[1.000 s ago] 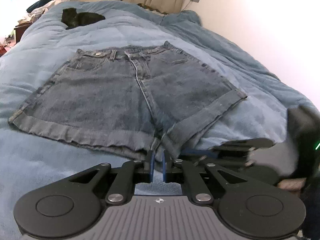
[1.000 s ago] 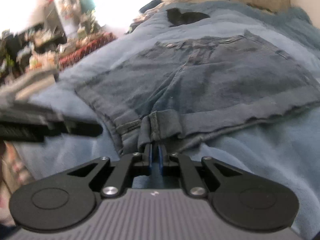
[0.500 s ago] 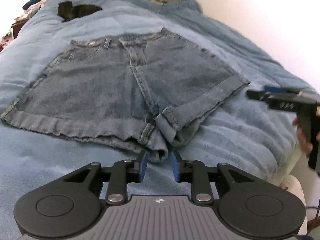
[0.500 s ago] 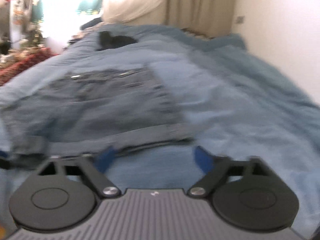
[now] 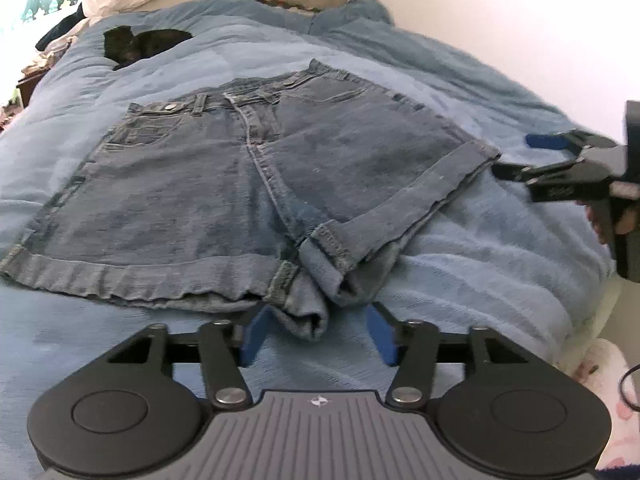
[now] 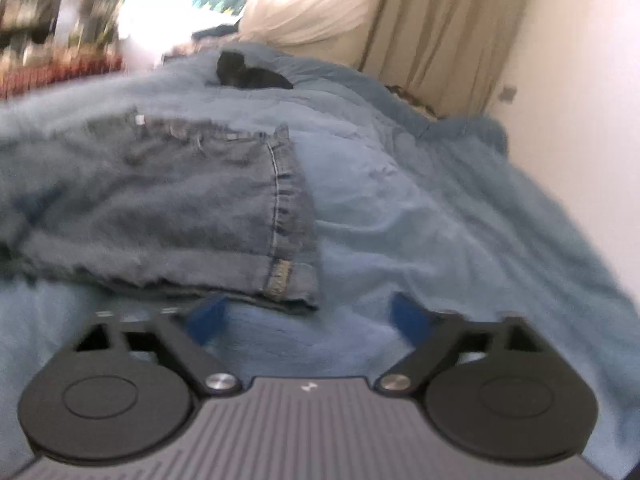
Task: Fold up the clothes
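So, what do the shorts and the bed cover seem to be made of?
The shorts look like dark blue denim, matte and faded, with contrast seam stitching, a metal button and turned-up cuffs. The bed cover looks like soft light blue fleece or plush: fuzzy, finely ribbed surface; the exact fabric is unclear.

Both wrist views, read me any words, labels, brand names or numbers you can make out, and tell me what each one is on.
No readable text in either view.
Left hand-held gripper: a small white emblem on its grey body, a symbol, not letters.
Right hand-held gripper: the same small mark, blurred.
Denim shorts: metal button and rivets, any stamping too small to read.
Right hand-held gripper seen from the left wrist view: pale marking on its side, too small to read.
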### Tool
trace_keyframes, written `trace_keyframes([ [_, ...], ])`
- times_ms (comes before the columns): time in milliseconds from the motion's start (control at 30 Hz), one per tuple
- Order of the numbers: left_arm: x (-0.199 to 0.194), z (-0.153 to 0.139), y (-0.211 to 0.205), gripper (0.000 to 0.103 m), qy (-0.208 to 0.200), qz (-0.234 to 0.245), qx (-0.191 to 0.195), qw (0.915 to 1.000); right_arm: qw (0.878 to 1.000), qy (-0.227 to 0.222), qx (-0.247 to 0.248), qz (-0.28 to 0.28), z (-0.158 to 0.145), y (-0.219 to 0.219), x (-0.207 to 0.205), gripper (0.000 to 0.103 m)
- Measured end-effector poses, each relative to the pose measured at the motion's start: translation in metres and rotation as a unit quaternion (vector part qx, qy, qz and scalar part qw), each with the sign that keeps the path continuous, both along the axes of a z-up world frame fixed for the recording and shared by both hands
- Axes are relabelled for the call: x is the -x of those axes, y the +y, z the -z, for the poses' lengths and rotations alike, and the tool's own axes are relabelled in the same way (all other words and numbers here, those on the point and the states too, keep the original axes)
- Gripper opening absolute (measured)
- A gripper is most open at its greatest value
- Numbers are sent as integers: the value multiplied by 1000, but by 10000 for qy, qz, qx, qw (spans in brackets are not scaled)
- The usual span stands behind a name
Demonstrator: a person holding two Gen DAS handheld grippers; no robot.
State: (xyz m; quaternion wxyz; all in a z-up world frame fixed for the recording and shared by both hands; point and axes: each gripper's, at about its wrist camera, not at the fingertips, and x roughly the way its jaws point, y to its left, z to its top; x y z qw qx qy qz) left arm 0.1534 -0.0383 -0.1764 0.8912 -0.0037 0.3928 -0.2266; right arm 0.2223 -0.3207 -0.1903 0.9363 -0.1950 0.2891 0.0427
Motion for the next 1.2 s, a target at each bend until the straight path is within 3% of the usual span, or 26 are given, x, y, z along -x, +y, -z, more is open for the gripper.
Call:
trace_keyframes([
  [33,-1,0,0,65,25,5,44,10000,10000,54,-15,-9,1,0,-3,67],
  [167,0,-5,2,65,-21,-39,118,9999,9995,8,-315,50,1,-9,-8,60],
  [233,2,-9,2,69,-138,-43,125,9998,9995,-86,-275,150,0,-9,-12,47],
  [667,4,-17,1,75,-315,62,253,9992,9987,-188,-397,248,-19,-19,-4,47],
  [800,2,-15,2,75,-237,42,353,9991,9997,-113,-61,193,-11,-16,-7,47],
  [1000,4,-17,6,75,-226,5,371,9991,9963,-156,828,-169,6,10,-13,47],
  [1200,3,-16,7,75,-231,-37,356,9991,9956,-178,860,-321,8,21,-23,47],
])
